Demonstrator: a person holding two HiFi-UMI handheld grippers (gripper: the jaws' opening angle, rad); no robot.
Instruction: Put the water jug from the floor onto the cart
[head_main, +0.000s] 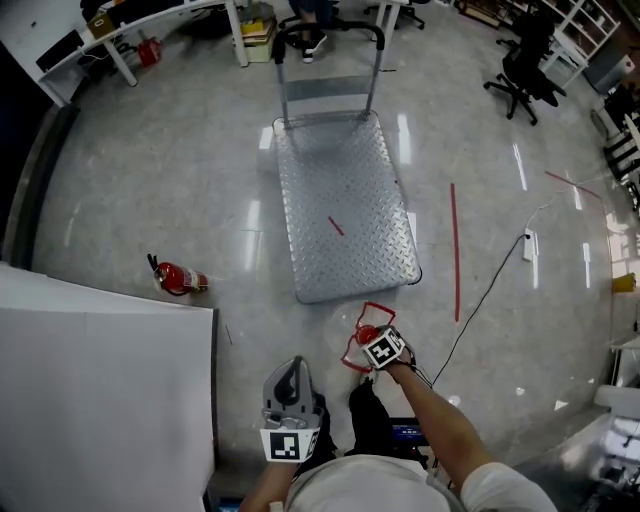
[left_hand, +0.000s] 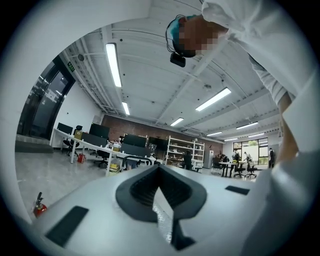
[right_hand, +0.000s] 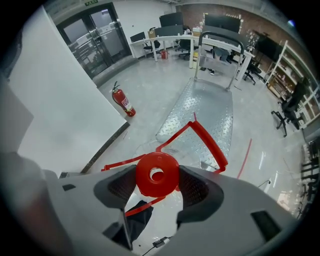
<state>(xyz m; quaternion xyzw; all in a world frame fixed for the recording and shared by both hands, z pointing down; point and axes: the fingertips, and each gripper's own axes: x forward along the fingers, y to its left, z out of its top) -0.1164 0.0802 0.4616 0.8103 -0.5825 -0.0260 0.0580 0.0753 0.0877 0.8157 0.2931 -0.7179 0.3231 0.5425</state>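
Between the jaws of our right gripper (right_hand: 157, 184) sits the red cap (right_hand: 157, 172) of the water jug (head_main: 362, 322), clamped so the clear body can be carried by its neck. The jug is just off the cart's (head_main: 345, 200) near edge, by the right corner; we cannot tell if it rests on the floor (head_main: 170, 170). Our left gripper (head_main: 291, 400) waits at our body, jaws together, empty. The deck ahead looks free; the fire extinguisher (head_main: 180, 280) lies well left.
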